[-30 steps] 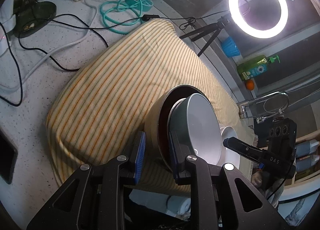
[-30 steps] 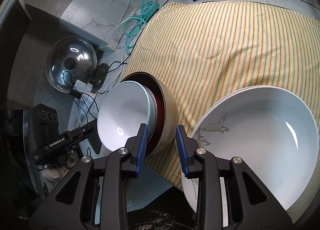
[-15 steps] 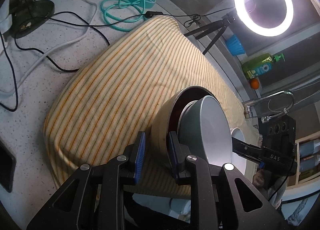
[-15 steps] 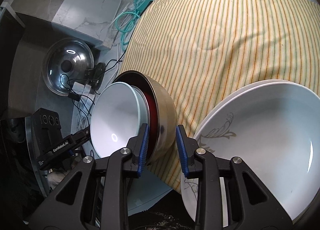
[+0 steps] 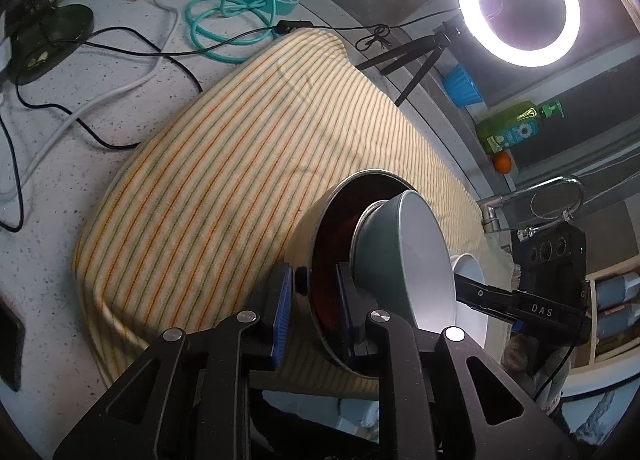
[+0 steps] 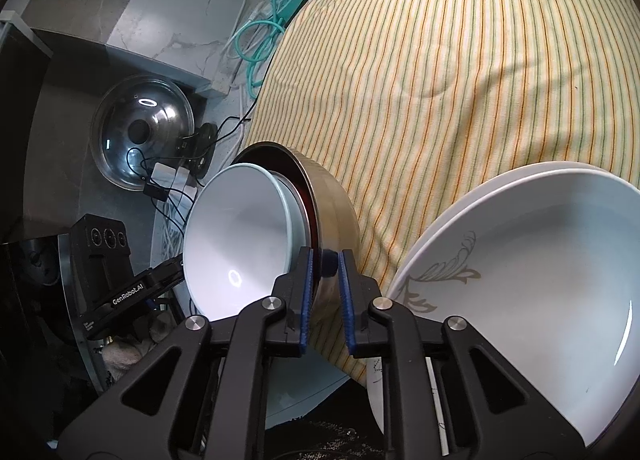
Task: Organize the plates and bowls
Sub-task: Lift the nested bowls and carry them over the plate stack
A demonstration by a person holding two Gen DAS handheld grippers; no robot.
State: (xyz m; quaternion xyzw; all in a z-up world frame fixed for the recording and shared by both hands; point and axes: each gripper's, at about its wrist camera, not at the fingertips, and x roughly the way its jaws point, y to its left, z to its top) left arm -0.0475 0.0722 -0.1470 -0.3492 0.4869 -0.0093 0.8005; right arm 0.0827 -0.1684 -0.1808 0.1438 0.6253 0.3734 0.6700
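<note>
bowls nested in metal bowl (image 6: 332,196), rim pinched by both tongs (image 6: 324,260) (image 5: 312,284), white plates (image 6: 520,280) beside

The white plates (image 6: 540,292) run past the frame edge, perhaps two.

A brushed steel bowl (image 6: 334,206) with a glossy red lining sits between rubbery blue ribbed pads (image 6: 306,296) on matt black plastic fingers. Inside it, a glazed ceramic bowl (image 6: 240,244) gleams white. Right of the fingers, glossy white porcelain plates (image 6: 532,280); beyond them, a soft woven striped cloth (image 6: 460,72) on speckled stone countertop (image 5: 120,68).
</note>
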